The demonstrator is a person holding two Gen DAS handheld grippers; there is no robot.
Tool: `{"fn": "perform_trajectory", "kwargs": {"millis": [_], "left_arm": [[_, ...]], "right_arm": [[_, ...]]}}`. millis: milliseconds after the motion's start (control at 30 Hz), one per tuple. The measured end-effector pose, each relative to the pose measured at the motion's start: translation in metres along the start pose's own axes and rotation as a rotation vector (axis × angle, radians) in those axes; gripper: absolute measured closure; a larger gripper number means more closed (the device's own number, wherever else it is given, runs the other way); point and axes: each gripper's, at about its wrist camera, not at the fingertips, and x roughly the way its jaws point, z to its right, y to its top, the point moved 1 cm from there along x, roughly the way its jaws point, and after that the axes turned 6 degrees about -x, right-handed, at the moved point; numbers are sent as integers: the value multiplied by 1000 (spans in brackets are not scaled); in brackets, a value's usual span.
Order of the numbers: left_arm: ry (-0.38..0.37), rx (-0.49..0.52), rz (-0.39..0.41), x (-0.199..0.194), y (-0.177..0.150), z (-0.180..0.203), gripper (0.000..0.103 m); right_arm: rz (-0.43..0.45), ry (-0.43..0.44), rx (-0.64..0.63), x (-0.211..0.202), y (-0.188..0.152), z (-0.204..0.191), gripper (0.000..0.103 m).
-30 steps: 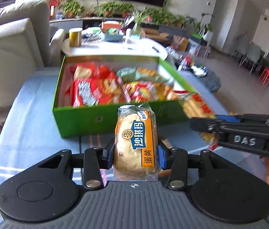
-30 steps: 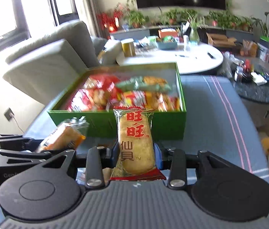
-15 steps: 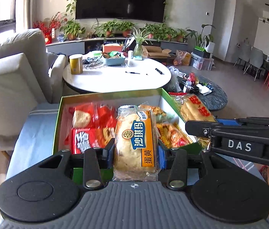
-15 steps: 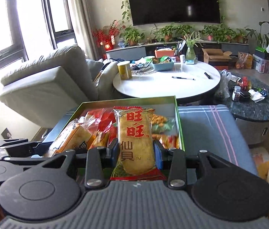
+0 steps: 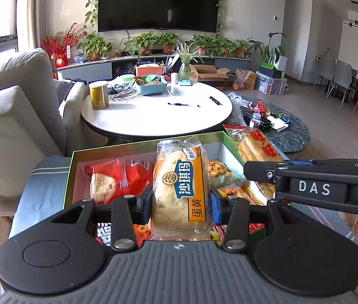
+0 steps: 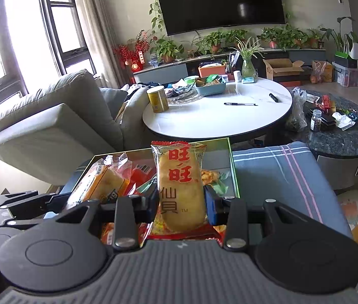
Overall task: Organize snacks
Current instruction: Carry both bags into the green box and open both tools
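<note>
Carrying two snacks over the green box (image 5: pixel 143 149)

Both grippers have advanced from short of the box to above it: left gripper (image 5: pixel 181 200) clamps a cake (image 5: pixel 179 185), right gripper (image 6: pixel 181 202) a cracker (image 6: pixel 180 187), lower centre, ready to drop.

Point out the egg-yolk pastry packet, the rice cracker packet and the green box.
egg-yolk pastry packet (image 5: pixel 180 190): left wrist view, middle of wrapper.
rice cracker packet (image 6: pixel 180 187): right wrist view, middle of cracker.
green box (image 5: pixel 68 177): left wrist view, left wall.

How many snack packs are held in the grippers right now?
2. The left gripper is shut on the sachima pack; the right gripper is shut on the rice cracker pack. Both hang over the green box.
</note>
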Motion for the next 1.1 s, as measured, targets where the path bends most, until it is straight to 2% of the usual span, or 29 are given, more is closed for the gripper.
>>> {"fn": "perform_trajectory", "kwargs": {"millis": [433, 600, 800, 1100], "left_arm": [[-15, -79, -52, 43, 1, -8, 62], [2, -116, -65, 55, -1, -13, 60], [9, -132, -46, 46, -1, -18, 43], [15, -115, -16, 23, -2, -21, 43]], "right_arm": [[-61, -15, 33, 30, -2, 16, 27], [-75, -15, 26, 36, -3, 15, 27], [-66, -20, 45, 32, -4, 18, 25], [-44, -8, 30, 16, -1, 10, 25]]}}
